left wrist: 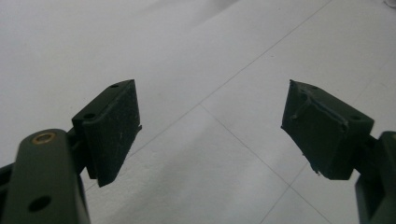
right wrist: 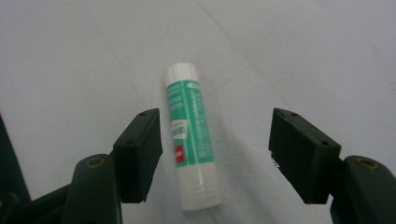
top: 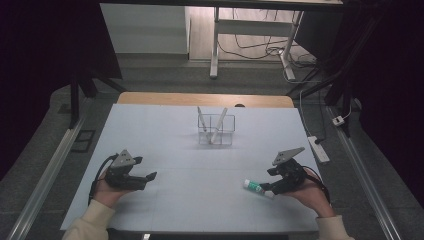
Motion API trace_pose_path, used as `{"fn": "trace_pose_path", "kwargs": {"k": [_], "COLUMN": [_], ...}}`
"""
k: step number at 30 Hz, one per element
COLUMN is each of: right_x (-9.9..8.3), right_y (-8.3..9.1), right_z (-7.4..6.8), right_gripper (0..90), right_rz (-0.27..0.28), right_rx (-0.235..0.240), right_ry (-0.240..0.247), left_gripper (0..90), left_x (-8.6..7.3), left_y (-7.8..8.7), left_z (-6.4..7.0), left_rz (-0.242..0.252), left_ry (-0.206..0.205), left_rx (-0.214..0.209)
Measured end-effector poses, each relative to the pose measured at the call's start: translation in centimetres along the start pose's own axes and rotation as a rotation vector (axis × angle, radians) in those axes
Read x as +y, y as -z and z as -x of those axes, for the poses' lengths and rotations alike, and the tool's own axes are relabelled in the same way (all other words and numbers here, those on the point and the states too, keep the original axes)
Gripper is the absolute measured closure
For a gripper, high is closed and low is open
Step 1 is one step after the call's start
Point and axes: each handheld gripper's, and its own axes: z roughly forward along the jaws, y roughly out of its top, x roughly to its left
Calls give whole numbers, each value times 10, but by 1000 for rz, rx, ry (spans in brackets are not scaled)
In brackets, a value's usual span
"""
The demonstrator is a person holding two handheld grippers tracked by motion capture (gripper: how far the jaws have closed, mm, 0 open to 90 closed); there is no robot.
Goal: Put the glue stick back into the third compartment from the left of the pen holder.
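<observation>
Since the right gripper [top: 270, 186] sits right at the glue stick [top: 258, 188] near the table's [top: 165, 125] front right corner in the high view, the step in hand looks like picking that stick up. It lies flat on the tabletop; a clear holder [top: 216, 129] with two white sticks [top: 219, 125] stands well apart, toward the back edge at centre. Left gripper [top: 148, 178] rests near the front left corner, nothing close to it.

Left gripper view: jaws wide apart, holding nothing, bare table between them.

Right gripper view: jaws spread wide, nothing gripped; glue stick [right wrist: 191, 135] lies lengthwise between them, closer to the left-hand pad [right wrist: 140, 151], not visibly touching it. My advice: centre the gripper over the barrel, drop until the pads flank the middle, close squarely on the green label so the round body doesn't roll or squirt out.

Writing: green label with white print and a small red patch, too blurred to read; no brand legible.
</observation>
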Motion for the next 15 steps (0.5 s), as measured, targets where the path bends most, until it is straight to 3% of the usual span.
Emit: {"fn": "trace_pose_path", "kwargs": {"k": [10, 15], "right_x": [1, 1], "right_y": [-15, -23], "right_z": [-10, -14], "right_gripper": [335, 396], "right_rz": [-108, -165], "right_rx": [-1, -11], "right_ry": [32, 56], "left_gripper": [193, 194], "left_x": [1, 1], "left_y": [-1, -1], "left_z": [1, 1], "left_rz": [-3, -3], "left_ry": [-5, -5], "left_rx": [-5, -4]}}
